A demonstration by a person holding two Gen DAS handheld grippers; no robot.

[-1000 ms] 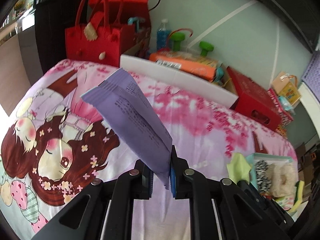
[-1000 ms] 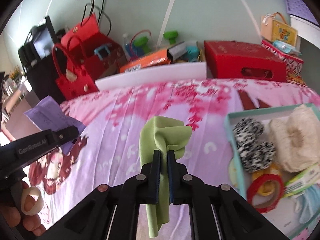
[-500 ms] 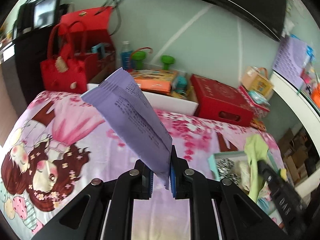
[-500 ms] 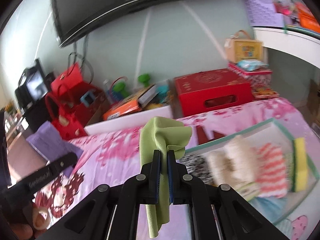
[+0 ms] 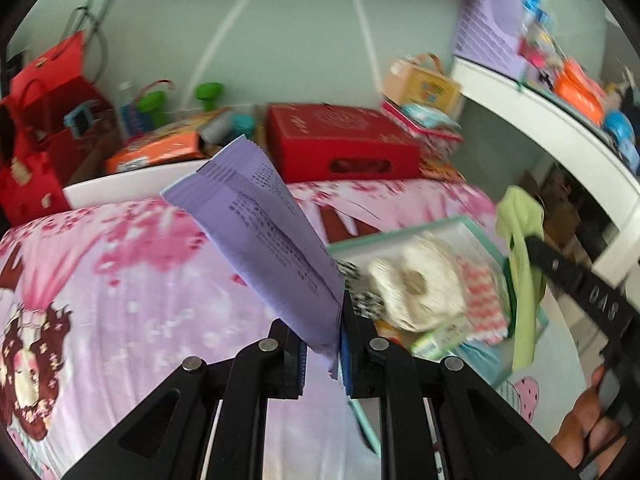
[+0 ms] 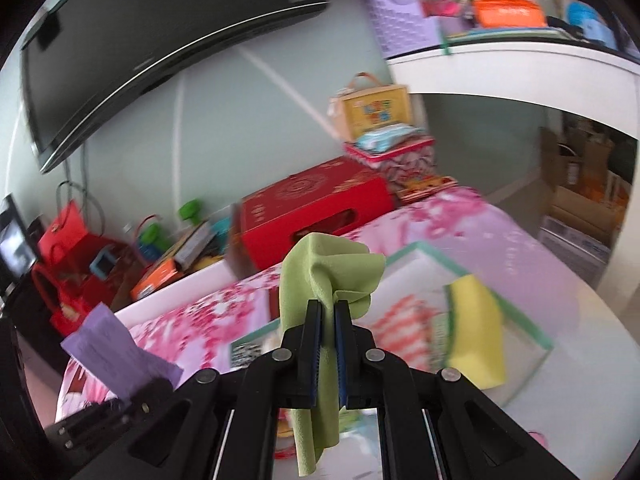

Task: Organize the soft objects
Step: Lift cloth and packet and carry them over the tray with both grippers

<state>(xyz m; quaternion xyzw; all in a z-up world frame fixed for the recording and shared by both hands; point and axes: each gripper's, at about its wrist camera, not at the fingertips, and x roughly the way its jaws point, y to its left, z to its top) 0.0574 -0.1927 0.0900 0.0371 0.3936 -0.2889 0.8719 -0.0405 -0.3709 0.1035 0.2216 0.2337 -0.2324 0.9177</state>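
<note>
Pink printed bedding covers one bed [image 5: 132,280], on which one teal-rimmed tray [image 6: 532,334] is set. One purple packet [image 5: 264,236] is clamped in the left gripper [image 5: 323,354] jaws, beside the tray. One green cloth [image 6: 320,276] is clamped in the right gripper [image 6: 327,360] jaws, above the tray. One yellow sponge [image 6: 476,330] is seen clearly only in the right view; one cream fluffy ring [image 5: 416,284] only in the left.

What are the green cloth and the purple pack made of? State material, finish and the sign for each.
Green cloth: likely matte microfiber or suede-like fabric; it drapes in soft folds. Purple pack: probably thin plastic film, matte, with printed text and a crimped end seal.
</note>
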